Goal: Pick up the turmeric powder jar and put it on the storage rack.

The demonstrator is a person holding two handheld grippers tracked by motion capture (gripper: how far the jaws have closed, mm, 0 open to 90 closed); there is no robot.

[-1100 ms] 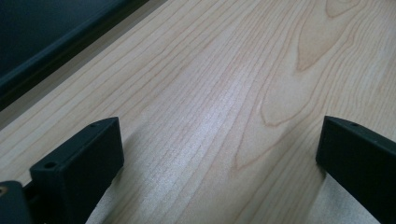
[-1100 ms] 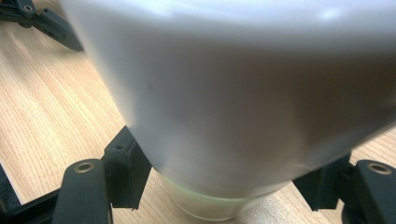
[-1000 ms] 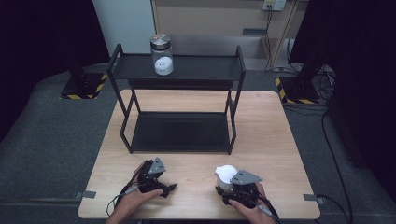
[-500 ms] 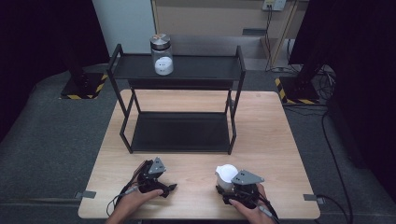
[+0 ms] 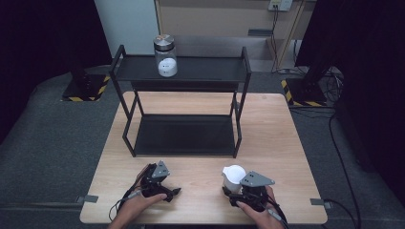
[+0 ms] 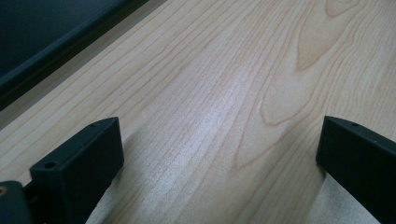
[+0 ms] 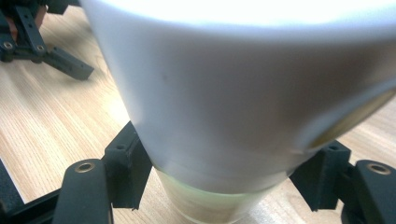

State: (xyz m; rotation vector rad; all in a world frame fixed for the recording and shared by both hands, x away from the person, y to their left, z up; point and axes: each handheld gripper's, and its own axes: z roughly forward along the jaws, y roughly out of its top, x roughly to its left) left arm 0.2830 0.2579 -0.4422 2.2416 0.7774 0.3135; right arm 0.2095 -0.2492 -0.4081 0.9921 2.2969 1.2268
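Note:
A white cup is near the table's front edge at the right, and my right gripper is shut on its lower part. In the right gripper view the cup is very close, with a black jaw pressed against each side and the right gripper around its base. My left gripper rests at the front left of the wooden table. Its jaws stand wide apart over bare wood in the left gripper view, with nothing between them. The left gripper also appears farther off in the right gripper view.
A black two-level metal rack stands across the middle and back of the table. A glass jar with a metal lid and white contents sits on its top shelf at the left. Dark floor surrounds the table.

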